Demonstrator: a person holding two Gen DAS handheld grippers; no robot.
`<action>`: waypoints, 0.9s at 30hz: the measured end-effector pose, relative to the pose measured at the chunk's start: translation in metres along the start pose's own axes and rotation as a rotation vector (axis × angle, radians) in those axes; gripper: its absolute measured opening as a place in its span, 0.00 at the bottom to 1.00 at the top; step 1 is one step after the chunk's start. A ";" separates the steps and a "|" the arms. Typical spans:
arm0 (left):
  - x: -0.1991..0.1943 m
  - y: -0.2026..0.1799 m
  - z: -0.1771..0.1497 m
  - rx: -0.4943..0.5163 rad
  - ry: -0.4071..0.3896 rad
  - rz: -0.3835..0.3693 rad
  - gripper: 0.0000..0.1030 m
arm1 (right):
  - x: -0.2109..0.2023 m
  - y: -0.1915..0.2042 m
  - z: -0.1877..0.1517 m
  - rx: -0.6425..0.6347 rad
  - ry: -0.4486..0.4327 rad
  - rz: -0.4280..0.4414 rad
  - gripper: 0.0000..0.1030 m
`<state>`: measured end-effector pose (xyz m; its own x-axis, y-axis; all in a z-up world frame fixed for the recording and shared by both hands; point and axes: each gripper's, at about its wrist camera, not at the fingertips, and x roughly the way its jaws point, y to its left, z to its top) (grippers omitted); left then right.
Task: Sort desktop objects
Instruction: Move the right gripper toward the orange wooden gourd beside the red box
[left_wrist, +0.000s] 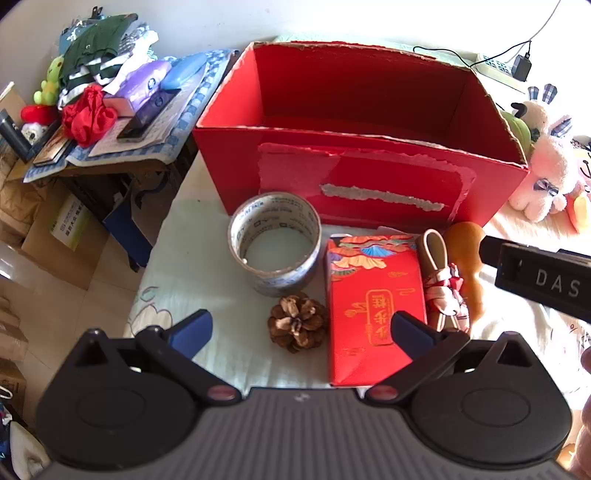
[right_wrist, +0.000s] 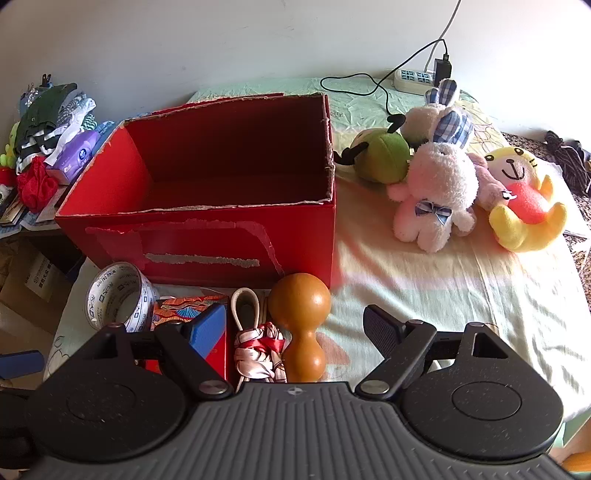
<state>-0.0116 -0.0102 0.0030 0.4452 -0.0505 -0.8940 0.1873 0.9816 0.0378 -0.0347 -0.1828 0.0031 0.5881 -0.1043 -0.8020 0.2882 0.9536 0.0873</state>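
Gourd (right_wrist: 301, 325) lies lengthwise, fat end toward box (right_wrist: 207, 236) (both tools (left_wrist: 301, 330) (right_wrist: 295, 332) spread apart).

An open-topped red box (left_wrist: 354, 147) with torn edges stands on the pale cloth (left_wrist: 177, 280); its visible interior holds nothing. In front of the box, left to right, lie a tape roll (left_wrist: 274, 243), a red packet (left_wrist: 376, 306) touching a knotted scarf (left_wrist: 445, 291), and a brown gourd (left_wrist: 466, 266), with a pine cone (left_wrist: 298, 322) nearer than the tape roll. The left gripper (left_wrist: 301, 330) hovers before the box, fingers spread wide around the pine cone, nothing held; the right gripper (left_wrist: 539, 280) enters near the gourd, state not discernible.
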 end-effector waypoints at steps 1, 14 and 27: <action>-0.001 -0.002 -0.001 -0.005 0.001 -0.003 1.00 | 0.001 -0.003 0.000 -0.005 0.005 0.011 0.82; 0.002 -0.027 -0.008 -0.014 0.002 -0.003 1.00 | 0.003 -0.027 -0.001 -0.015 0.024 0.073 0.82; -0.008 -0.027 -0.014 -0.023 -0.045 -0.132 0.99 | 0.015 -0.052 -0.006 0.013 0.047 0.133 0.79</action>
<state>-0.0321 -0.0333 0.0031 0.4566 -0.1875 -0.8697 0.2271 0.9697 -0.0899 -0.0451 -0.2322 -0.0167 0.5860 0.0361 -0.8095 0.2198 0.9545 0.2017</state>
